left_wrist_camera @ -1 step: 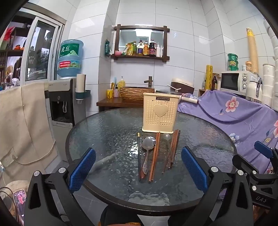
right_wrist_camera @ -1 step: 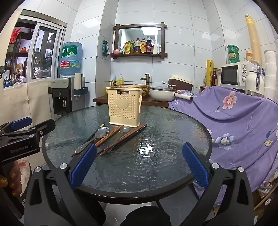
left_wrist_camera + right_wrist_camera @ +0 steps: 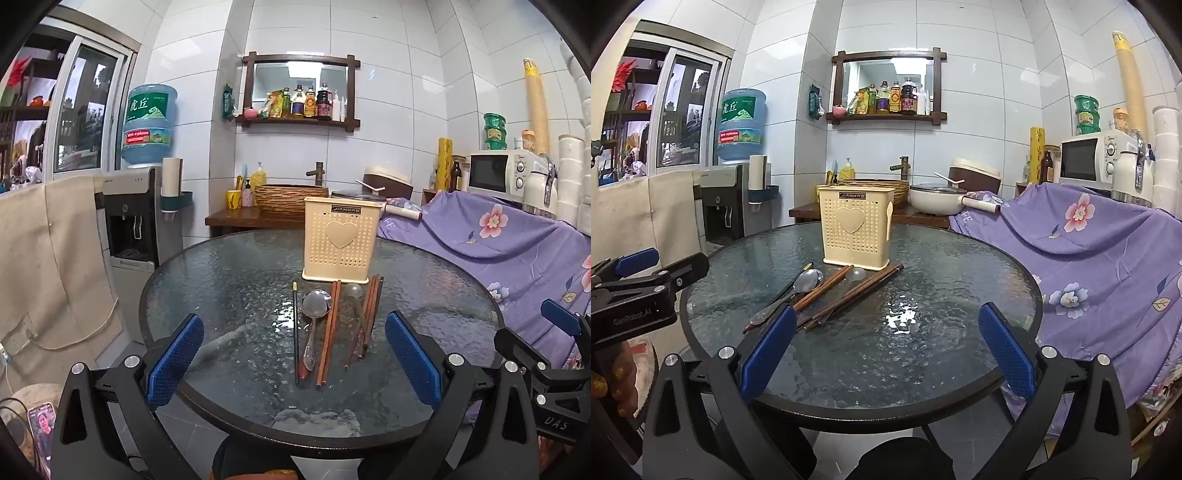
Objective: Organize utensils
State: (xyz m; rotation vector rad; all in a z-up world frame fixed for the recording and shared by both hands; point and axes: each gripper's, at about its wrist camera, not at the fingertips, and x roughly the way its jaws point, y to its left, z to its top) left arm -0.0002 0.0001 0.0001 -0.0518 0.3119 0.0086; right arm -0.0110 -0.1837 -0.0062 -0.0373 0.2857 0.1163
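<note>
Change: nothing moving since the earlier frame.
Left gripper (image 3: 293,360): jaws standing wide, holding nothing.
Right gripper (image 3: 886,354): same.
Utensils: metal spoon (image 3: 314,321) and brown wooden chopsticks (image 3: 330,328) lying on round glass table (image 3: 221,280), before cream perforated plastic holder (image 3: 340,243).

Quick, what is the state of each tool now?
Left tool: open, holding nothing.
Right tool: open, holding nothing.

1. A blue water jug (image 3: 149,123) sat atop the dispenser (image 3: 133,218).
2. A microwave (image 3: 496,173) stood behind the purple floral cloth (image 3: 517,243).
3. Bottles (image 3: 306,103) lined the wall shelf.
</note>
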